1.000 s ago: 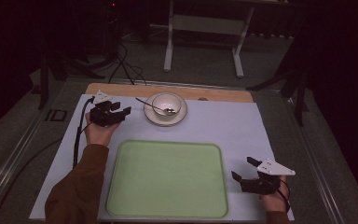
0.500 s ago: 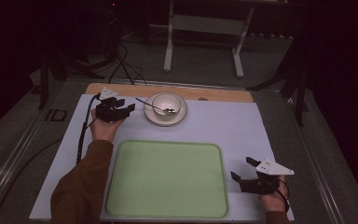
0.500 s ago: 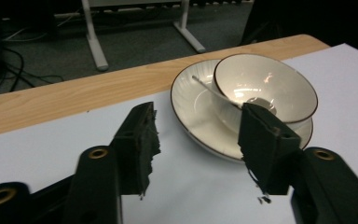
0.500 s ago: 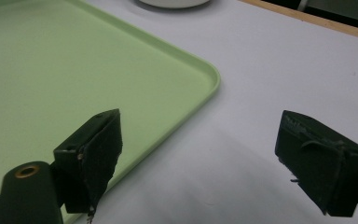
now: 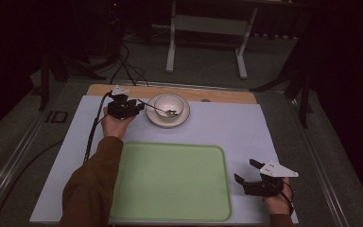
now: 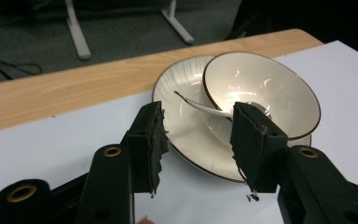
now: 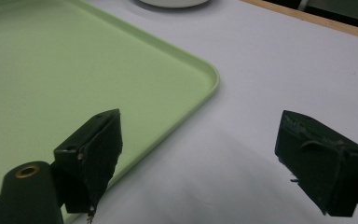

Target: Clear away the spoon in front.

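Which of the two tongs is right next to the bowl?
The left tongs, beside the bowl on its saucer. The right tongs sit far off, past the green tray.

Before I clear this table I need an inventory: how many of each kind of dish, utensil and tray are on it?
Shallow cream bowl with a dark rim: 1
Cream ribbed plate under it: 1
Metal spoon resting in the bowl: 1
Pale green rectangular plastic tray: 1
Total: 4
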Demonstrator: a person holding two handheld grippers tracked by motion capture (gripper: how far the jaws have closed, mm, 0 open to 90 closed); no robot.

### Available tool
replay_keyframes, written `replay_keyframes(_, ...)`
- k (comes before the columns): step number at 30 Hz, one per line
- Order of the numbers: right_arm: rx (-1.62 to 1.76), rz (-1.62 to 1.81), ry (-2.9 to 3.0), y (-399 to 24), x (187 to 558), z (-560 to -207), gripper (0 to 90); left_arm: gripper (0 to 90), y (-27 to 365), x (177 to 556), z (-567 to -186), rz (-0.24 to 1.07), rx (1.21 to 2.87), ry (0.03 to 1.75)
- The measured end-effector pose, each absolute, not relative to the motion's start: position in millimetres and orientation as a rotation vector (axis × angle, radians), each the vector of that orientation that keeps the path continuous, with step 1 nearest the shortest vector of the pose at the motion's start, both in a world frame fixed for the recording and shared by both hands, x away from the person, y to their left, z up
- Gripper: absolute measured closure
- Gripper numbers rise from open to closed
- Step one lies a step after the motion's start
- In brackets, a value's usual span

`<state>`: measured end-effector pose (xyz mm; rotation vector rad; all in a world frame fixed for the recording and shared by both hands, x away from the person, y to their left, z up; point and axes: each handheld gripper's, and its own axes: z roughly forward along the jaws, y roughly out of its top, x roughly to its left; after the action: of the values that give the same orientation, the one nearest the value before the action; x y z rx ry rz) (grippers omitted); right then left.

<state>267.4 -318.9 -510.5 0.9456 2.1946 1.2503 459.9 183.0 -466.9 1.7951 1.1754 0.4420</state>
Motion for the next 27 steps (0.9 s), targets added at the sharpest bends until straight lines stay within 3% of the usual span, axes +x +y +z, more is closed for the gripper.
replay_keyframes(18,0.943,1.243,2.196,-319.6,267.4,-510.3,14.5,81.5,173.0,468.8,-469.5,0.423,1.695,1.195)
replay_keyframes(27,0.939,1.237,2.200,-319.4,267.4,-510.3,14.5,87.9,168.1,461.5,-463.2,0.460,1.683,1.146)
